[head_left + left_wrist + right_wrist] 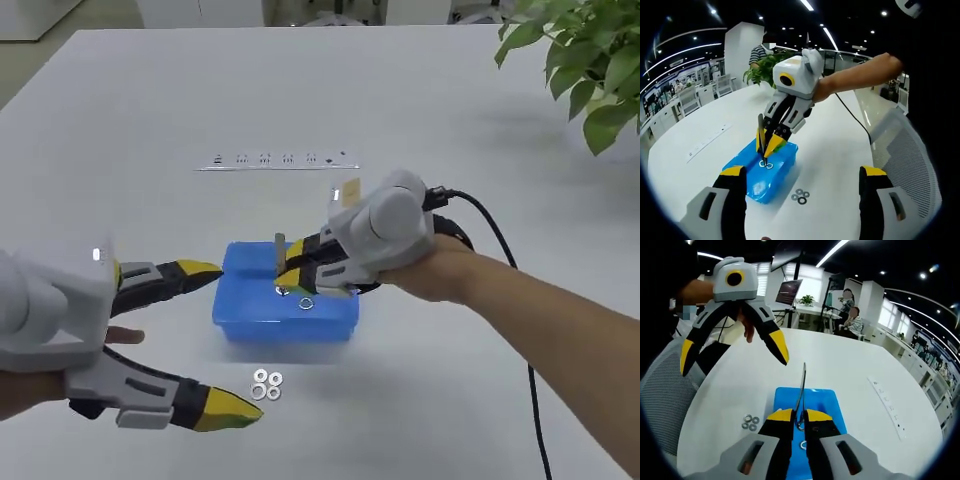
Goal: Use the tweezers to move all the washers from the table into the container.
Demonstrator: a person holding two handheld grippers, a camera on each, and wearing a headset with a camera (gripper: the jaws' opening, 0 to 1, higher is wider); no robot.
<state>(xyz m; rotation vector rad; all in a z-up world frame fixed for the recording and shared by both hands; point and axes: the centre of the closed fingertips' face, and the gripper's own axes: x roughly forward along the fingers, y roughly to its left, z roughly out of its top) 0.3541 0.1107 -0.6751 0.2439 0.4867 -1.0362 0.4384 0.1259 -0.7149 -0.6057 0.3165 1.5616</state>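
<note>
A blue container sits mid-table with two washers inside. My right gripper hangs over it, shut on slim metal tweezers whose tips point down at those washers; whether the tips pinch one I cannot tell. Three loose washers lie on the white table just in front of the container. My left gripper is open and empty, left of the container and near the loose washers.
A white power strip lies farther back on the table. A green plant stands at the back right. A black cable trails from the right gripper toward the near edge.
</note>
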